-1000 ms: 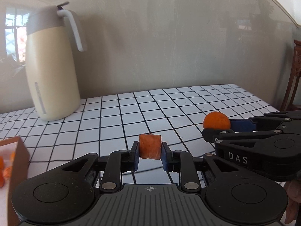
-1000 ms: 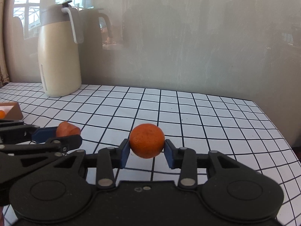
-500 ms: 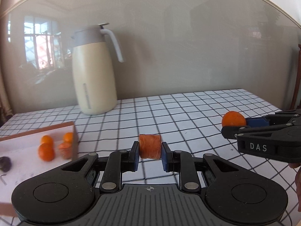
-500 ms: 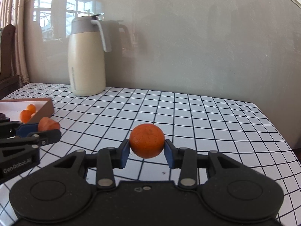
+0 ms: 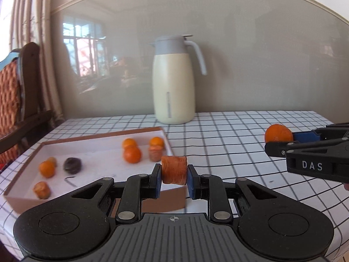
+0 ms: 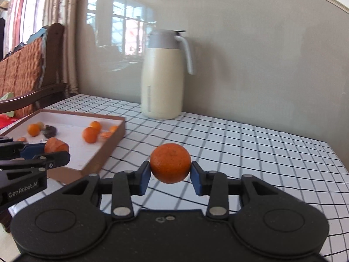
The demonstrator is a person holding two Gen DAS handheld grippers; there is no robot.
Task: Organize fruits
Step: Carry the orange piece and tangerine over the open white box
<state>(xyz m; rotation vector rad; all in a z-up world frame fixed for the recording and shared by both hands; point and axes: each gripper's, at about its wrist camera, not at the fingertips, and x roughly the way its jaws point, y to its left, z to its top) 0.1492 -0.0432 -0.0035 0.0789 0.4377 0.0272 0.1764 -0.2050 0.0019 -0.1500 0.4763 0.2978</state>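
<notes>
My left gripper (image 5: 174, 175) is shut on a small orange-red cylindrical fruit piece (image 5: 174, 169), held above the near right corner of a shallow brown-rimmed tray (image 5: 26, 199). The tray holds several oranges (image 5: 132, 154), similar fruit pieces and one dark fruit (image 5: 72, 164). My right gripper (image 6: 170, 172) is shut on a round orange (image 6: 170, 166), above the checked tablecloth to the right of the tray (image 6: 118, 134). From the right wrist view the left gripper (image 6: 57, 150) appears over the tray with its fruit piece (image 6: 55, 145); the left wrist view has the right gripper (image 5: 280, 136) at the right edge.
A tall cream jug with a grey lid and handle (image 5: 173, 80) stands at the back of the table against the wall. A wooden chair with an orange cushion (image 5: 13, 100) stands left of the table. The table's right edge (image 6: 340, 159) is near.
Both grippers have swung left with their fruit still held. The tray has come fully into view and the jug has shifted from the left to the middle of both views.
</notes>
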